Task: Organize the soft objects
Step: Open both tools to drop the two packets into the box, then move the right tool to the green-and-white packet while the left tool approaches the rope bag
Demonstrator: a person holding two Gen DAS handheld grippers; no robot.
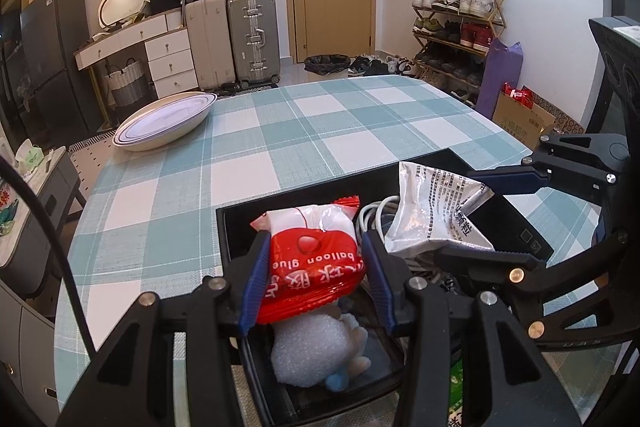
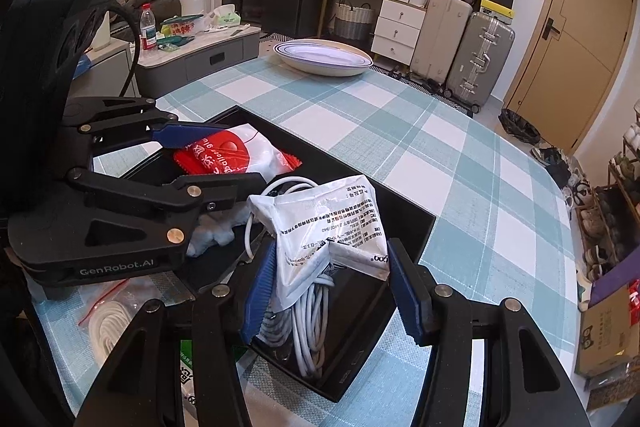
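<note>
My left gripper is shut on a red and white balloon glue packet and holds it over a black box. A white and blue plush toy lies in the box below it. My right gripper is shut on a silver foil packet, held over the same box above a coiled white cable. The right gripper and its foil packet also show in the left wrist view; the left gripper with the red packet shows in the right wrist view.
A white oval dish stands at the table's far left corner on the checked cloth. A zip bag with white rope and a green packet lie beside the box near me. Suitcases, drawers and a shoe rack stand beyond the table.
</note>
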